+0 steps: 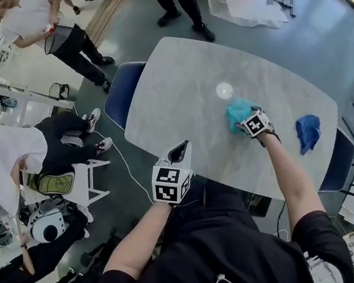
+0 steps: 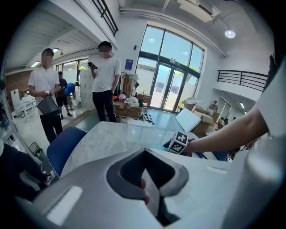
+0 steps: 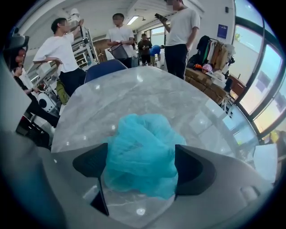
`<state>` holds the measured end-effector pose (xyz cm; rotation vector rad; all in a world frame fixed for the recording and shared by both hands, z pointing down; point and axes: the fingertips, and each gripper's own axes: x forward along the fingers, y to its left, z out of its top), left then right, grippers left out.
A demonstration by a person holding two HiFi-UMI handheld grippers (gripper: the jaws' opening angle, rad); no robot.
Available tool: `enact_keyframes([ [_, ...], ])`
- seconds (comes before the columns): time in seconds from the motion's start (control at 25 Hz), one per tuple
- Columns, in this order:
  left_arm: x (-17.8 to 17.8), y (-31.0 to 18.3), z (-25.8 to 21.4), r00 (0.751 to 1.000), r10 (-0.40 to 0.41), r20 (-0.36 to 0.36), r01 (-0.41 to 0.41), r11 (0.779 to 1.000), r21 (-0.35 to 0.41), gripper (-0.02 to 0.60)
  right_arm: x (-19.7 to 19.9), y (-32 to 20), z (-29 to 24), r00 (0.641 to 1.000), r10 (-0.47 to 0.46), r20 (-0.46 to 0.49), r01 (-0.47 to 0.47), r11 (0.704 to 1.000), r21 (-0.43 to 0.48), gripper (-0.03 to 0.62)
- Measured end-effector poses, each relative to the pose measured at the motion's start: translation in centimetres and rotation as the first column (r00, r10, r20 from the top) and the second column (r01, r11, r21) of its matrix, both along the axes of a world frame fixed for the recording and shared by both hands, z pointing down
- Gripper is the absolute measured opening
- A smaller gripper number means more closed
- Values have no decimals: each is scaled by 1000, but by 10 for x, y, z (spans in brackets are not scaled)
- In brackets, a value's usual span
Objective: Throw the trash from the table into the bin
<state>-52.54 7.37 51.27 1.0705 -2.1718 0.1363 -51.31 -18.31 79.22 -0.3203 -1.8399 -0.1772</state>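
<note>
Teal netting, crumpled into a loose wad (image 3: 140, 134), sits on the table between the wide-apart jaws of the right gripper (image 3: 140, 162). It fills the gap from one dark pad to the other, and the jaws are not squeezing it. The gripper points steeply down at the pale marbled table (image 1: 179, 105). The right arm reaches straight out over the table's near edge, bare from the black sleeve to a dark-gloved hand (image 1: 268, 134).

The left gripper (image 1: 179, 150) has its jaws closed together to a point. A small red patch shows where they meet, but I cannot tell what it is. This gripper hangs at the table's near left edge and tilts forward and down. The left elbow is bent and the forearm is held close to the body.

The only markings in sight are the black-and-white squares on each gripper's cube (image 1: 170, 184). A blue sign (image 3: 222, 30) on the far wall is too small to read.

To the right of the wad a dark blue cloth (image 1: 308, 132) lies bunched on the table, well apart from it. A blue chair (image 1: 122, 90) is tucked against the left edge. Beyond the table one standing person holds a black mesh basket (image 1: 57, 38) and another looks at a phone (image 2: 91, 65).
</note>
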Motion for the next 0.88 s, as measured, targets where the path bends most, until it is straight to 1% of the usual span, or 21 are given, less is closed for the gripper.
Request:
enact_keyframes([
  [0.12, 6, 3, 7, 1000, -25, -8, 25, 1000, -16, 0, -4, -1, 15, 997, -71, -9, 71, 997, 35, 499],
  [0.2, 8, 5, 10, 999, -38, -12, 37, 999, -23, 0, -4, 0, 24, 996, -93, -13, 94, 995, 43, 474],
  [0.24, 9, 5, 11, 999, -42, -13, 42, 999, -24, 0, -6, 3, 27, 996, -90, 0, 90, 996, 28, 448],
  [0.32, 9, 6, 10, 999, -50, -15, 50, 999, -21, 0, -4, -3, 28, 999, -32, -4, 32, 999, 31, 416],
  [0.36, 9, 6, 9, 998, -54, -16, 53, 998, -20, 0, -2, -7, 27, 1000, 5, -12, -4, 999, 43, 382],
  [0.4, 9, 6, 8, 998, -57, -17, 56, 998, -20, 0, -1, -8, 26, 999, 30, -11, -30, 999, 43, 322],
  [0.44, 10, 7, 7, 998, -59, -16, 59, 998, -21, 0, -2, -4, 25, 999, 44, -1, -44, 999, 32, 276],
  [0.48, 10, 8, 6, 998, -61, -15, 61, 998, -23, 0, -4, 1, 23, 999, 52, 14, -53, 998, 21, 245],
  [0.52, 11, 9, 6, 998, -63, -13, 62, 998, -25, 0, -4, 5, 23, 998, 64, 22, -64, 998, 19, 196],
  [0.6, 14, 10, 4, 998, -63, -8, 62, 998, -25, 0, 2, 7, 23, 995, 96, 17, -96, 995, 39, 78],
  [0.64, 15, 10, 3, 998, -61, -5, 60, 998, -24, 0, 1, 13, 23, 994, 101, 34, -102, 994, 27, 49],
  [0.72, 17, 10, -1, 998, -55, 1, 55, 998, -23, 0, -5, 26, 21, 991, 103, 89, -101, 995, -22, 43],
  [0.76, 18, 11, -2, 999, -52, 5, 52, 998, -22, 0, -5, 28, 19, 988, 112, 106, -109, 993, -33, 43],
  [0.88, 14, 19, -5, 999, -47, 13, 47, 999, -26, 0, 3, 23, 3, 976, 180, 124, -179, 984, -24, 41],
])
